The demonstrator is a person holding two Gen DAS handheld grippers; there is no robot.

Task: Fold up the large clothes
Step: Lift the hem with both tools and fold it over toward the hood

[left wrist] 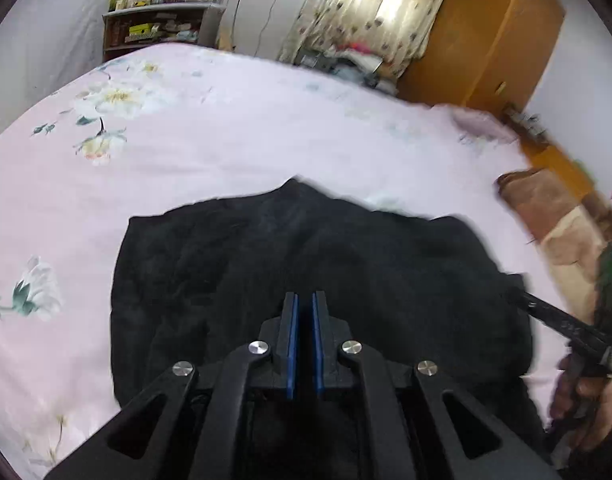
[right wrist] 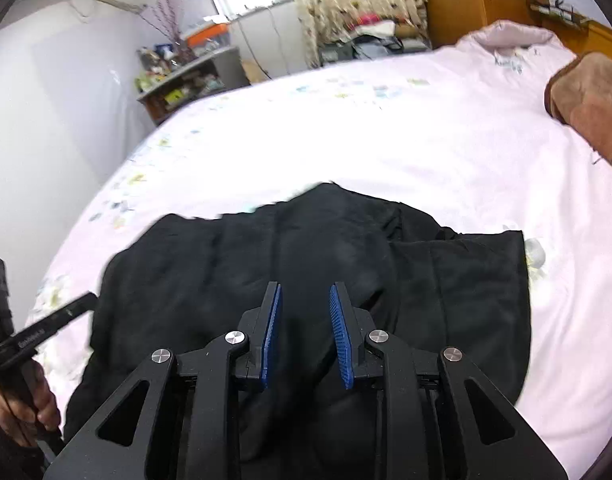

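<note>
Left gripper (left wrist: 305,300): jaws nearly together, blue pads (left wrist: 292,344) almost touching, nothing visibly clamped between them. Right gripper (right wrist: 306,294): jaws parted, gap empty, poised over the garment (right wrist: 306,248). Garment — black, bulky, partly folded — lies spread on the near part of the bed (left wrist: 226,140); whether either gripper touches it cannot be told, edges being blurred. Beyond — floral pink sheet, a brown blanket (right wrist: 586,96) at the right edge, shelf (left wrist: 158,28) and curtain (left wrist: 370,8) at the far wall.
</note>
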